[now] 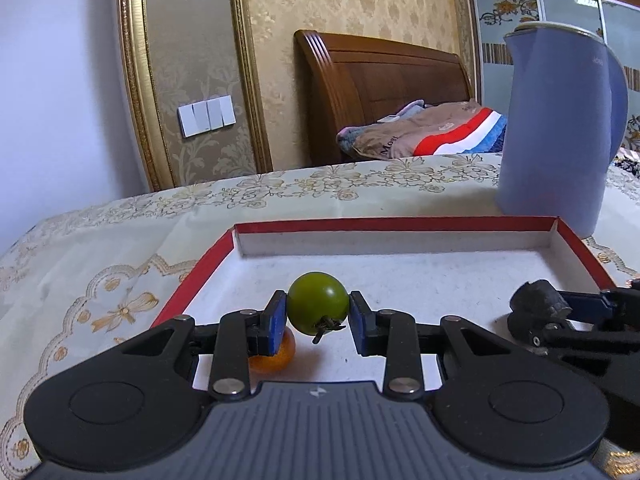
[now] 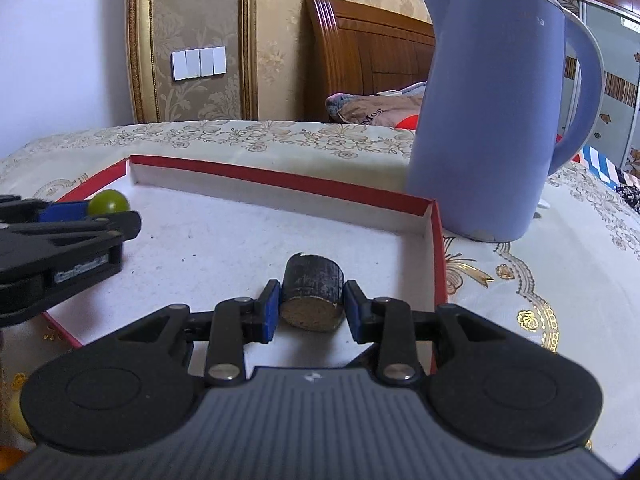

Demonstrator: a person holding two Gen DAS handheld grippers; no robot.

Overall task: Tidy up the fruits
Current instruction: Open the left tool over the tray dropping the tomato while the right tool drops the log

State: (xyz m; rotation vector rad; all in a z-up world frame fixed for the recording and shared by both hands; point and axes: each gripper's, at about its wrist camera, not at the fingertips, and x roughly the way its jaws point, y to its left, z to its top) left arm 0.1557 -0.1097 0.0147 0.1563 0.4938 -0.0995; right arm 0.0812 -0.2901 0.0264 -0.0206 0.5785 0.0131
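Left claw (image 1: 318,322) pinching one green fruit (image 1: 318,303) over the left of the red tray (image 1: 394,224). One orange fruit (image 1: 276,354) on the tray floor under its left finger. Right claw (image 2: 311,308) pinching one dark cylinder (image 2: 313,296) over the tray's right. One blue kettle (image 2: 496,120) on the counter (image 2: 520,280) behind.

The left gripper (image 1: 318,322) points forward and level, its jaws closed against a green tomato (image 1: 318,303), one blue pad (image 1: 277,322) on each side. The right gripper (image 2: 311,311) points forward in the same attitude, its jaws set against the two sides of a dark sugarcane piece (image 2: 313,297). The two grippers work side by side, near each other but apart, each visible at the edge of the other's wrist view.
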